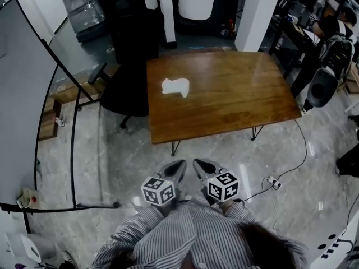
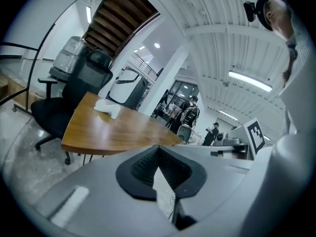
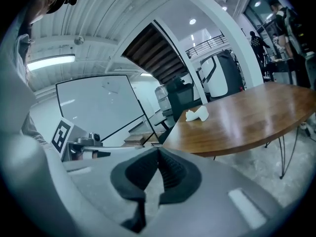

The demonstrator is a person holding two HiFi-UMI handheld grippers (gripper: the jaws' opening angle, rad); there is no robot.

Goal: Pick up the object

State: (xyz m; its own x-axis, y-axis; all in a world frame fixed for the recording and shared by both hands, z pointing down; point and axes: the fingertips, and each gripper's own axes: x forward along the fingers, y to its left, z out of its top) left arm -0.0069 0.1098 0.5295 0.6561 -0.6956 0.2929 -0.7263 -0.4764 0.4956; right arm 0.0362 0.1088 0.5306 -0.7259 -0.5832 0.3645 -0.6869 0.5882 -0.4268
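A small white object lies on the left part of the wooden table; it also shows in the left gripper view as the white object and in the right gripper view as the white object. Both grippers are held close to the person's chest, well short of the table's near edge. My left gripper is shut with nothing between its pads, and its tips meet. My right gripper is shut too, empty, tips together.
A black office chair stands at the table's left side. A whiteboard on a black frame stands at the far left. A cable and power strip lie on the marble floor right of me. A backpack and desks are at the far right.
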